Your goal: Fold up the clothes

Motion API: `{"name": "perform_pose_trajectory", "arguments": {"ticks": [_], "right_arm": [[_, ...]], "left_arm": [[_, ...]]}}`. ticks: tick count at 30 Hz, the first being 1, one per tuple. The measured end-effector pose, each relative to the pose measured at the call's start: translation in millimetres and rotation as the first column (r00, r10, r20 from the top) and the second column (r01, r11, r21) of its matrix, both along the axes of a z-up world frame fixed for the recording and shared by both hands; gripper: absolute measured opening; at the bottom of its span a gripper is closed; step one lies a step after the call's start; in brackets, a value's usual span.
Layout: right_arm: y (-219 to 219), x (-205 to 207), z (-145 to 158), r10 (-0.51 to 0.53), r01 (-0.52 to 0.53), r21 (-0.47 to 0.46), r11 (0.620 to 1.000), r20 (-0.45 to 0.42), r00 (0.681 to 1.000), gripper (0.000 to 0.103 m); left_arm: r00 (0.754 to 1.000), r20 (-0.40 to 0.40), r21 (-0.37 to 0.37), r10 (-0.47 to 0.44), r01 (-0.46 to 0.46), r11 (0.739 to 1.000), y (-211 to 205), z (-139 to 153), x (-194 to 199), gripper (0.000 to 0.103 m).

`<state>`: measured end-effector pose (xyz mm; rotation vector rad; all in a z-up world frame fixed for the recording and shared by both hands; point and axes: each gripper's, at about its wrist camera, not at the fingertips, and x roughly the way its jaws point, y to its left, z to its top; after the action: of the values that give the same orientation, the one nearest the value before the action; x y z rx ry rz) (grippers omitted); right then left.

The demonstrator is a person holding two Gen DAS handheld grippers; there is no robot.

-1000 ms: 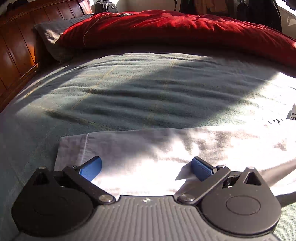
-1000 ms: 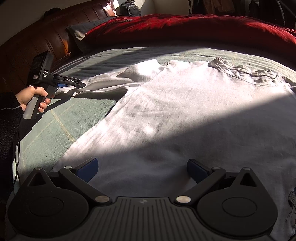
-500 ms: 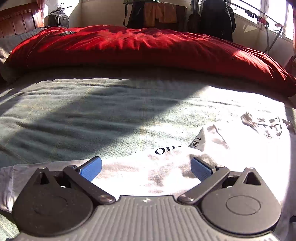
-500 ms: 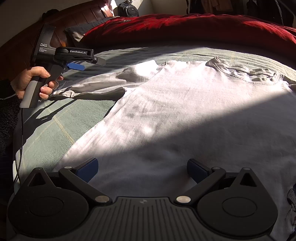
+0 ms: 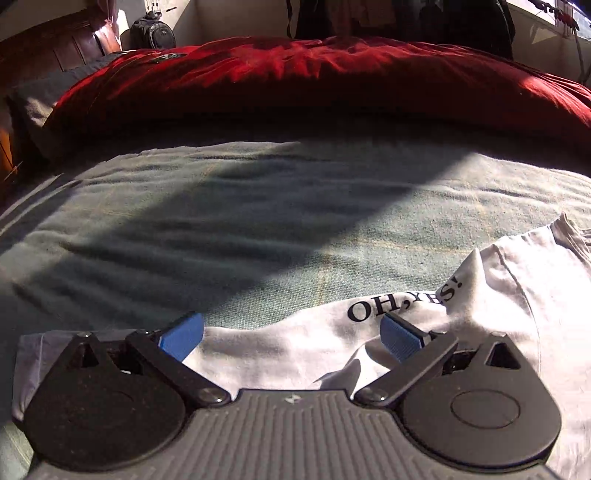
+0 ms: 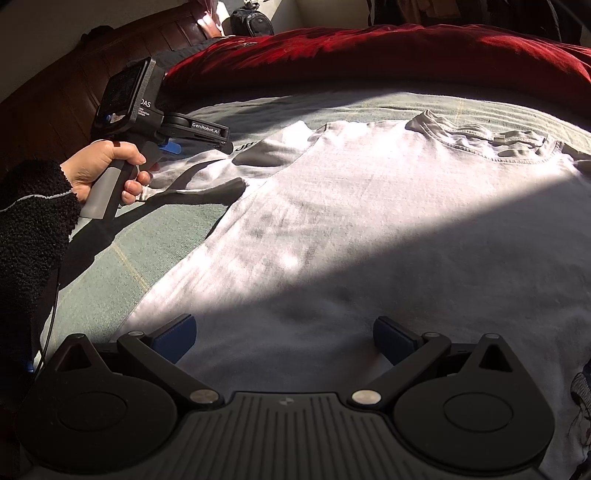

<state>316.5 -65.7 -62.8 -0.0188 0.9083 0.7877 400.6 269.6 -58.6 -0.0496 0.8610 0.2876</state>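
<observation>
Item: white T-shirt (image 6: 369, 229), lay spread on the green blanket (image 6: 110, 280) of the bed, collar (image 6: 476, 138) toward the red duvet (image 6: 369, 55), lower half in shadow, upper half in sunlight. Left sleeve (image 6: 207, 173) was turned over toward the body of the shirt, so that black lettering reading "OH, YES!" (image 5: 402, 302) showed on the folded-up cloth in my left wrist view. Item: my left gripper (image 5: 291, 336), jaws spread wide, blue pads (image 5: 183, 336) clear of each other; it hovered just above the sleeve fabric, and I could not tell whether either pad touched the cloth; nothing was pinched between them. Seen from the right wrist view, the same tool (image 6: 201, 138) sat in my left hand (image 6: 107, 170), black fleece cuff (image 6: 33, 206) at the wrist, tip over the sleeve. Item: my right gripper (image 6: 284, 339), jaws likewise wide apart, holding nothing, positioned low over the shaded hem area of the shirt. Item: dark wooden headboard (image 6: 66, 85), at far left. Item: black bag (image 6: 251, 24), beyond the bed's far corner. Item: grey pillow (image 5: 40, 99), partly under the duvet.
</observation>
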Motion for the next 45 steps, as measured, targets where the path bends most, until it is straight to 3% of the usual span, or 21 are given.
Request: {"name": "perform_pose_trajectory", "arguments": {"ticks": [2, 6, 9, 13, 17, 22, 24, 26, 28, 30, 32, 34, 39, 45], "right_arm": [[0, 0, 0, 0.000, 0.000, -0.003, 1.000, 0.002, 1.000, 0.103], [1, -1, 0, 0.003, -0.003, -0.006, 1.000, 0.004, 1.000, 0.103], [0, 0, 0, 0.004, -0.004, 0.001, 1.000, -0.001, 1.000, 0.103], [-3, 1, 0, 0.001, -0.001, 0.008, 1.000, -0.005, 1.000, 0.103], [-6, 3, 0, -0.010, 0.010, 0.015, 1.000, -0.008, 1.000, 0.103], [-5, 2, 0, -0.009, 0.009, 0.008, 1.000, -0.004, 1.000, 0.103], [-4, 3, 0, -0.010, 0.010, 0.008, 1.000, -0.004, 1.000, 0.103], [-4, 3, 0, -0.011, 0.011, 0.010, 1.000, -0.006, 1.000, 0.103], [-4, 3, 0, -0.010, 0.010, 0.010, 1.000, -0.005, 1.000, 0.103], [-4, 3, 0, -0.010, 0.011, 0.011, 1.000, -0.006, 1.000, 0.103], [-5, 2, 1, -0.012, 0.012, 0.010, 1.000, -0.006, 1.000, 0.103], [-5, 1, 3, -0.013, 0.013, 0.007, 1.000, -0.004, 1.000, 0.103], [-8, -1, 8, -0.020, 0.020, 0.024, 1.000, -0.001, 1.000, 0.103], [-4, -10, 15, -0.005, 0.005, 0.020, 1.000, 0.026, 1.000, 0.103]], "left_arm": [[0.999, -0.014, -0.006, -0.044, 0.044, 0.999, -12, 0, 8, 0.102], [0.989, -0.128, 0.018, -0.071, 0.074, 0.997, -26, -24, 36, 0.102], [0.997, -0.071, 0.078, 0.034, -0.028, 0.997, -18, -34, 45, 0.103], [0.988, -0.002, 0.059, 0.157, -0.157, 0.986, 0, -30, 45, 0.101], [0.992, 0.057, 0.000, 0.114, -0.114, 0.993, 0, -11, 31, 0.100], [0.998, 0.052, -0.138, -0.046, 0.053, 0.989, -23, 4, 20, 0.101], [0.999, -0.020, -0.050, -0.051, 0.050, 0.998, -37, -5, 29, 0.101], [0.998, -0.054, -0.010, -0.034, 0.033, 0.999, -41, -17, 38, 0.101], [0.999, -0.047, -0.004, 0.006, -0.006, 1.000, -35, -30, 47, 0.103], [0.998, -0.017, 0.054, 0.067, -0.066, 0.996, -26, -38, 54, 0.103], [0.993, -0.018, 0.005, 0.116, -0.116, 0.993, -11, -35, 55, 0.103], [0.991, -0.019, -0.037, 0.130, -0.131, 0.991, 1, -20, 42, 0.102], [0.997, 0.023, -0.019, 0.077, -0.077, 0.997, 23, 26, -18, 0.102], [0.973, -0.002, -0.134, 0.230, -0.228, 0.964, 80, 25, -70, 0.102]]}}
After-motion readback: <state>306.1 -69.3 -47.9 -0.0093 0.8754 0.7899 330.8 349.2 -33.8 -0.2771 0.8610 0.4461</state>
